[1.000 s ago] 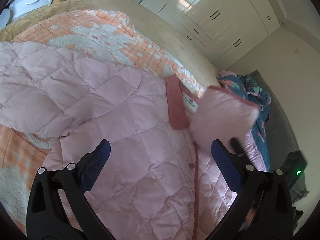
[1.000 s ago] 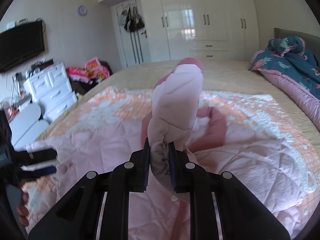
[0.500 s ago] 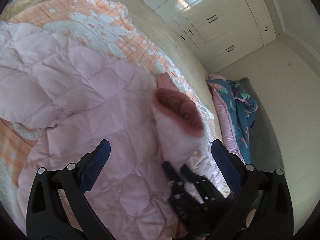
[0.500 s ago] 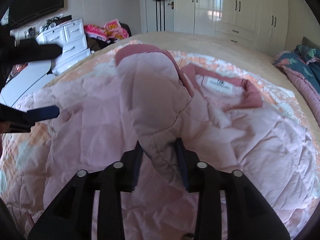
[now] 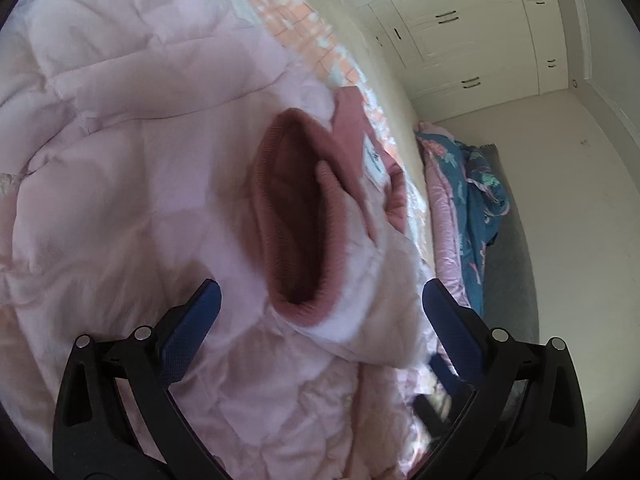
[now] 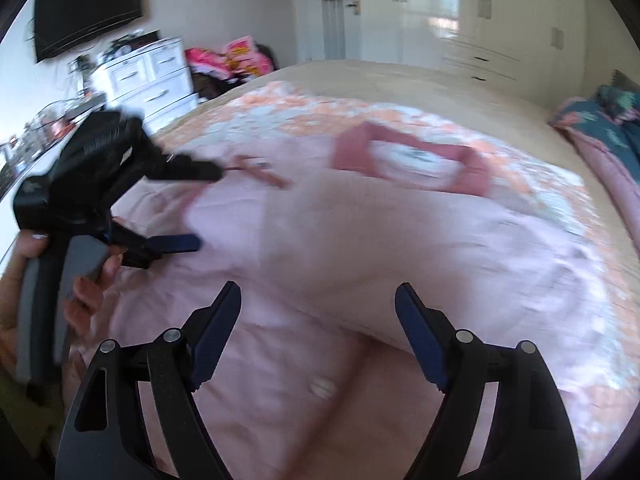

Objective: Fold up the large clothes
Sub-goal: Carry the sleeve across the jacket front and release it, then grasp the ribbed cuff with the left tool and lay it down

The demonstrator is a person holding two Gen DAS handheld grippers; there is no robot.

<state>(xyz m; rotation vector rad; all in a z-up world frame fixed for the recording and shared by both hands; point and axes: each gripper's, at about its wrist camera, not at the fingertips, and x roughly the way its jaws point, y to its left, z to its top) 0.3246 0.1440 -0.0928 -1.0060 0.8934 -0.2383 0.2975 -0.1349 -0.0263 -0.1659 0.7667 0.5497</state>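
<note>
A pale pink quilted jacket (image 5: 120, 184) lies spread on the bed, its collar and white label (image 6: 412, 160) toward the far side. One sleeve (image 6: 380, 248) is folded across the body, and its darker ribbed cuff (image 5: 296, 216) gapes just ahead of my left gripper (image 5: 320, 312). That gripper is open and holds nothing. My right gripper (image 6: 318, 304) hovers over the folded sleeve with its jaws opening; the pads do not press the cloth. The left gripper (image 6: 196, 208) also shows at the left of the right wrist view, in a hand (image 6: 28, 248).
An orange-and-white quilt (image 6: 304, 108) over a beige cover (image 6: 360, 76) lies under the jacket. Blue floral bedding (image 5: 472, 184) is heaped at the bed's right side. White wardrobes (image 5: 460, 32), a white dresser (image 6: 148, 76) and a wall TV (image 6: 88, 8) stand beyond.
The right gripper carried the sleeve over the jacket front, opened and let it go. The left gripper sank closer to the cuff.
</note>
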